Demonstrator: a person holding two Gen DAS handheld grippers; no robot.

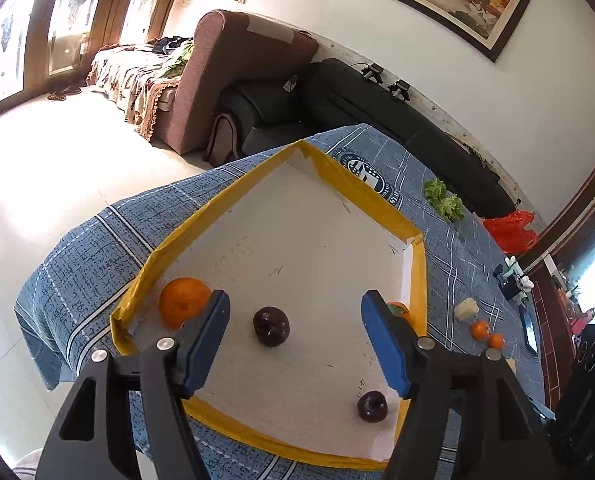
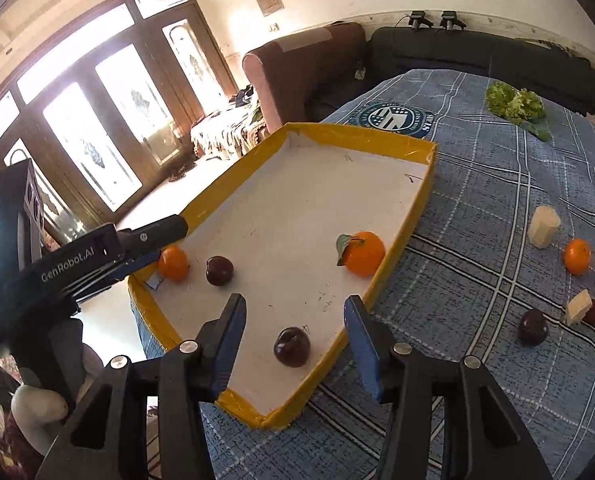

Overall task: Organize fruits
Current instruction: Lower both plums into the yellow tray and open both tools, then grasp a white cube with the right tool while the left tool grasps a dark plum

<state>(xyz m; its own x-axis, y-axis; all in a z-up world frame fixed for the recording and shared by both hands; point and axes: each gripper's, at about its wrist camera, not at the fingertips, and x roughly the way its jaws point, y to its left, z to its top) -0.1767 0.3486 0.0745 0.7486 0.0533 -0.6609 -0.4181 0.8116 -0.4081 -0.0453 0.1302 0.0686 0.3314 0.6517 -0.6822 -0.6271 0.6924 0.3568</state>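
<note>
Now both claws gape empty over the yellow-rimmed tray: left gripper just near of one dark plum, right gripper above another. Inside lie two plums and two oranges; right, on the cloth, two oranges and two plums.

A: What covers the counter?

B: A blue plaid cloth with a round emblem.

A: And directly on it?

B: A yellow-rimmed white tray, lettuce at the far side, two tangerines side by side, two pale blocks, and two dark plums, one touching the smaller block.
</note>
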